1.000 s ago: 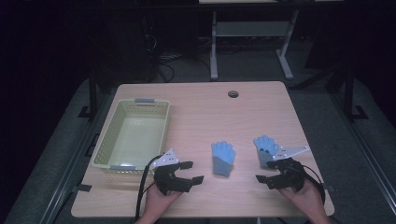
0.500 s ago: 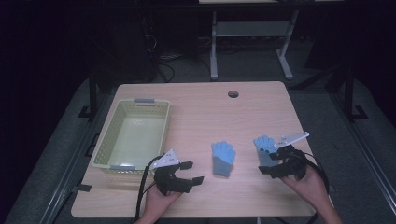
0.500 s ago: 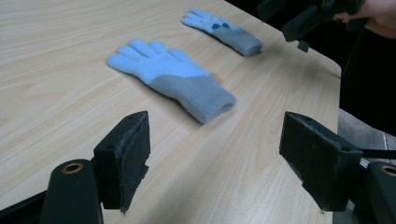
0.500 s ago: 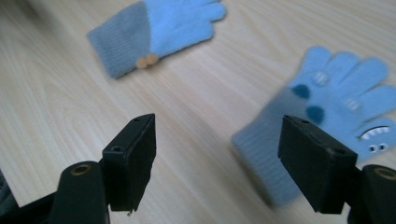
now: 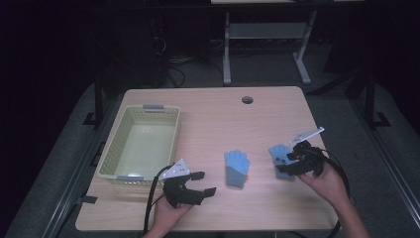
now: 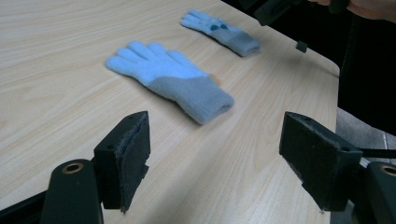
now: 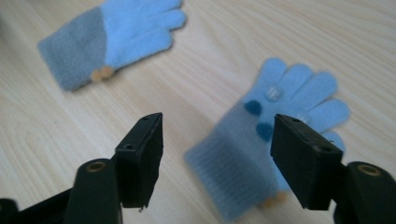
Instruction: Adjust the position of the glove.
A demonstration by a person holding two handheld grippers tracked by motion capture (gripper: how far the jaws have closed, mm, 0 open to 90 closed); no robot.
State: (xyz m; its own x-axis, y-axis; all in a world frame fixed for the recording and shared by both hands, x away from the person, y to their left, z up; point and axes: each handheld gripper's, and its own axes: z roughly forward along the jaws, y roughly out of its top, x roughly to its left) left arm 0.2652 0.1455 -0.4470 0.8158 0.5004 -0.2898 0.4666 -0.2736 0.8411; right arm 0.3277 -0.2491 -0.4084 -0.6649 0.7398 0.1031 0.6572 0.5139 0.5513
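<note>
Wooden worktop (image 5: 213,114) from above. A pale green basket (image 5: 115,156) sits by the left edge. One blue glove (image 5: 236,167) lies flat near the front edge, about midway along it; a second blue glove (image 5: 280,154) lies toward the right edge, partly hidden by the right gripper (image 5: 288,163) poised over its cuff, jaws apart, cuff blurred in the right gripper view. The left gripper (image 5: 203,183), jaws spread wide and empty, rests at the front edge, left of the middle glove

Dark room, grey floor (image 5: 346,106), metal frame (image 5: 265,32) behind wooden table (image 5: 218,114)
</note>
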